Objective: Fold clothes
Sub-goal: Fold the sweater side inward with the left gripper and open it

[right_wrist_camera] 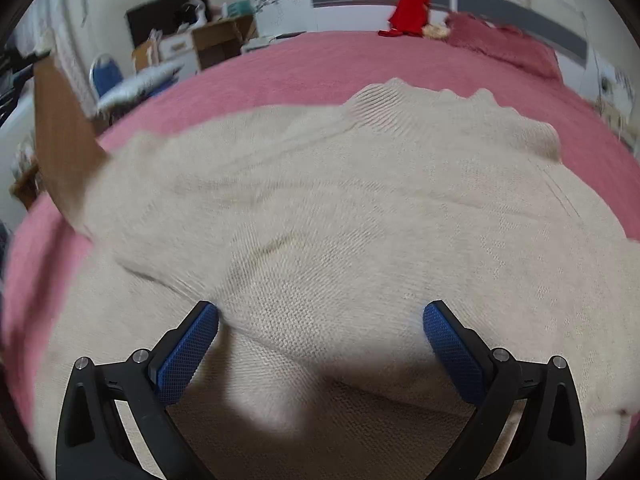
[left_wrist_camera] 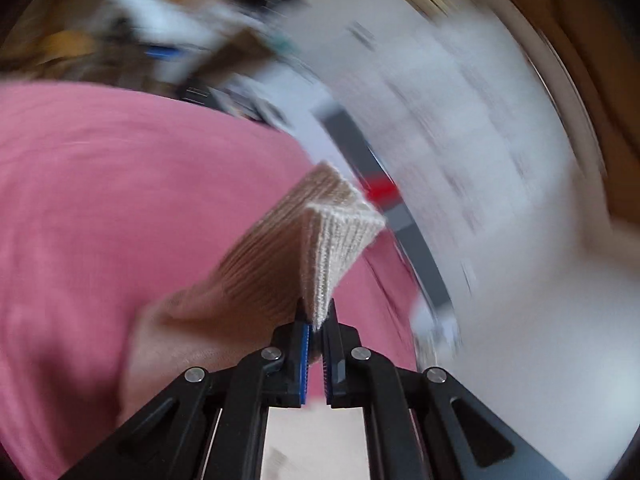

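Left jaws are clamped on a ribbed edge of the sweater (left_wrist_camera: 316, 236), probably a cuff or hem; the left gripper (left_wrist_camera: 316, 344) has it pinched deep between the pads and lifted off the bed (left_wrist_camera: 120, 184). Right jaws stand wide apart, holding nothing; I have the right gripper (right_wrist_camera: 320, 320) parked just over the sweater body (right_wrist_camera: 340, 220), which lies spread across the pink bed, collar on the far side.

Left view is heavily blurred, so I can't judge where the lifted edge sits relative to the sweater body.

Risks as I see them:
- Nothing pins the body, so pulling the lifted edge could drag the whole sweater across the bed instead of folding it.
- Loose knit could stretch or slip from the pinch.
- The fold may land skewed or bunched.
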### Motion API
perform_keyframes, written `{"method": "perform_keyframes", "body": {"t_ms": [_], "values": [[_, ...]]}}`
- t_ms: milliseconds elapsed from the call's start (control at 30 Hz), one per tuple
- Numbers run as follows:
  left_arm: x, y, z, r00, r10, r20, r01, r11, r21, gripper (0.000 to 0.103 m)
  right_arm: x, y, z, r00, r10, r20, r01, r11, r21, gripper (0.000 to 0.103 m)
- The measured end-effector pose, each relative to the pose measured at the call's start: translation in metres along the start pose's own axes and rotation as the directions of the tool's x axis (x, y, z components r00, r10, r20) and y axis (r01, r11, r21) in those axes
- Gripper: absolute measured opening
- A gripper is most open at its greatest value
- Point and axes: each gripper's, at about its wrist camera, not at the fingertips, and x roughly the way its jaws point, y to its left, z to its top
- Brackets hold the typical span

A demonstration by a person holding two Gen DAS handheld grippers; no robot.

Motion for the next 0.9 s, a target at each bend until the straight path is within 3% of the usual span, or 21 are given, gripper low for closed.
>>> {"method": "perform_keyframes", "body": {"t_ms": [67,133,233,333,433,467,500,633,767,833,900], "values": [[0.036,-0.051,-0.027,0.995,-0.025,-0.100,0.035,0.994,0.101,0.004,-0.022,-0.024,0.001,0.999,0.033,0.020,-0.036,0.990,0.140,0.103],[0.079,-0.090,-0.073,0.980,-0.012,-0.197,0.049,0.981,0.186,0.004,-0.052,-0.061,-0.008,0.997,0.053,0.056,-0.068,0.948,0.312,0.103],[0.145,-0.141,-0.151,0.941,0.041,-0.336,0.065,0.952,0.298,0.005,-0.086,-0.103,-0.030,0.998,0.007,0.069,-0.036,0.903,0.429,0.103],[0.208,-0.160,-0.230,0.876,0.155,-0.457,0.033,0.925,0.378,0.007,-0.119,-0.146,-0.064,0.997,-0.029,0.078,-0.015,0.859,0.512,0.103],[0.251,-0.147,-0.294,0.774,0.329,-0.542,-0.064,0.891,0.449,0.008,-0.140,-0.178,-0.095,0.997,-0.010,0.072,-0.034,0.815,0.579,0.103],[0.255,-0.141,-0.305,0.750,0.341,-0.567,-0.079,0.897,0.435,0.008,-0.145,-0.186,-0.103,0.998,-0.007,0.069,-0.035,0.806,0.591,0.103],[0.253,-0.135,-0.313,0.738,0.328,-0.590,-0.080,0.910,0.406,0.008,-0.149,-0.191,-0.109,0.998,-0.011,0.068,-0.032,0.803,0.595,0.103],[0.217,-0.137,-0.321,0.759,0.245,-0.603,0.029,0.912,0.409,0.012,-0.152,-0.204,-0.118,0.996,-0.028,0.085,-0.029,0.793,0.608,0.103],[0.174,-0.141,-0.304,0.806,0.203,-0.555,0.120,0.863,0.490,0.013,-0.138,-0.203,-0.089,0.986,0.051,0.161,-0.142,0.769,0.623,0.103],[0.164,-0.136,-0.290,0.829,0.212,-0.518,0.119,0.838,0.533,0.014,-0.124,-0.201,-0.070,0.980,0.098,0.174,-0.186,0.764,0.618,0.103],[0.158,-0.133,-0.288,0.849,0.248,-0.466,0.092,0.800,0.593,0.016,-0.105,-0.203,-0.054,0.971,0.157,0.181,-0.239,0.714,0.658,0.103]]}}
